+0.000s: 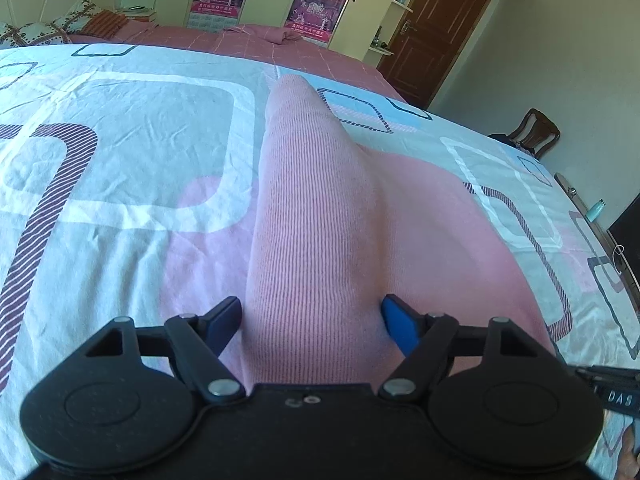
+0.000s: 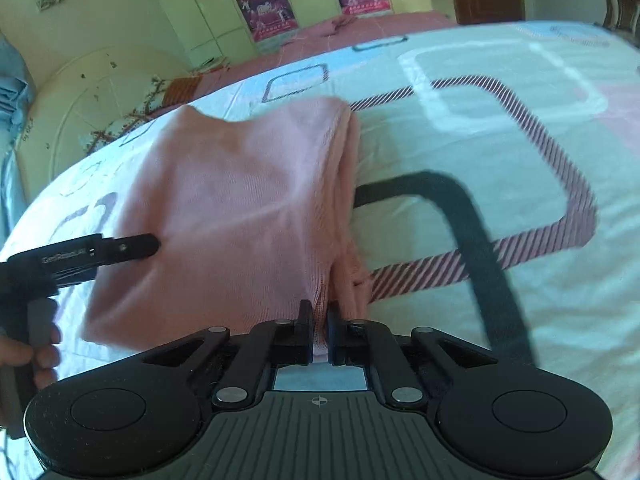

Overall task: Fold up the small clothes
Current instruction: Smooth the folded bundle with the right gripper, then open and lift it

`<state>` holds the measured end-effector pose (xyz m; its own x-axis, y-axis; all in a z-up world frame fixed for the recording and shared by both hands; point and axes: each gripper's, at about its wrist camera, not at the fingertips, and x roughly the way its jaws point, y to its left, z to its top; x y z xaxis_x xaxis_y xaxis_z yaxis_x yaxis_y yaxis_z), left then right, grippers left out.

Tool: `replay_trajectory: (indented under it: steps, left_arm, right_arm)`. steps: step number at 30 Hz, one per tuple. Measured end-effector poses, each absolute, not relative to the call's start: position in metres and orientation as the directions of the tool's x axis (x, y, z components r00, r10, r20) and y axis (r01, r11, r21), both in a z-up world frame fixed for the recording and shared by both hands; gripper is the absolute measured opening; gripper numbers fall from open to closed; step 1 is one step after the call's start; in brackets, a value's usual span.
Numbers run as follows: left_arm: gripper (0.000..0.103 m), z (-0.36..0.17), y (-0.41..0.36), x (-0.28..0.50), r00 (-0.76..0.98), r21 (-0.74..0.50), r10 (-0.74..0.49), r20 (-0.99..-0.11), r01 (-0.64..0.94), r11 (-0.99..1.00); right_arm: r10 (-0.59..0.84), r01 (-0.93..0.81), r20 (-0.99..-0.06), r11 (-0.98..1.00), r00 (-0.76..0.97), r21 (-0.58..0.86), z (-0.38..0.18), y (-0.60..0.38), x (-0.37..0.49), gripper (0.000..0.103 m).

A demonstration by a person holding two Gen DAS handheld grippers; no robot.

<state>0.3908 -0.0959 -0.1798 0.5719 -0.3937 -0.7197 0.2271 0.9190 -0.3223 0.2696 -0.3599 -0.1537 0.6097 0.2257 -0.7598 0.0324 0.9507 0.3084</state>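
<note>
The pink knit lies on the bed sheet, partly folded, with a thick doubled edge running along its right side in my right wrist view. My right gripper is pinching the near corner of that doubled edge; the fingers are pressed almost together with a sliver of ribbed cloth between them. I judge I hold it there so the stacked layers stay aligned while I carry or settle the fold.

My left gripper has its jaws spread wide, the blue pads standing on either side of a raised ridge of the knit that runs away from the camera. It grips nothing. In the right view it reaches in over the knit's left part, seemingly to steady the cloth or to take the next hold.

The knit sits well inside the sheet's edges. Beyond it are the headboard and wardrobe.
</note>
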Motion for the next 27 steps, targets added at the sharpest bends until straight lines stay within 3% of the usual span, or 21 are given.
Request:
replay_trajectory:
  steps: [5, 10, 15, 23, 27]
  left_arm:
    - [0.077, -0.172, -0.093, 0.394, 0.567, -0.337, -0.400, -0.720, 0.218, 0.916]
    - [0.076, -0.146, -0.088, 0.413, 0.632, -0.326, -0.387, -0.671, 0.217, 0.920]
    - [0.070, -0.147, -0.098, 0.457, 0.644, -0.306, -0.351, -0.679, 0.185, 0.934]
    - [0.067, -0.177, -0.101, 0.498, 0.617, -0.334, -0.333, -0.713, 0.119, 0.935]
    - [0.073, -0.190, -0.096, 0.502, 0.621, -0.357, -0.337, -0.707, 0.097, 0.929]
  right_arm:
    - [0.234, 0.026, -0.793, 0.954, 0.563, 0.299, -0.158, -0.367, 0.274, 0.005]
    - [0.196, 0.046, -0.729, 0.953, 0.656, 0.298, -0.130, -0.370, 0.279, 0.007]
    - [0.164, 0.046, -0.655, 0.955, 0.738, 0.292, -0.118, -0.359, 0.325, 0.008]
    - [0.111, 0.059, -0.666, 0.972, 0.738, 0.227, -0.153, -0.335, 0.413, 0.008]
    - [0.032, 0.079, -0.682, 0.988, 0.731, 0.132, -0.177, -0.331, 0.434, 0.008]
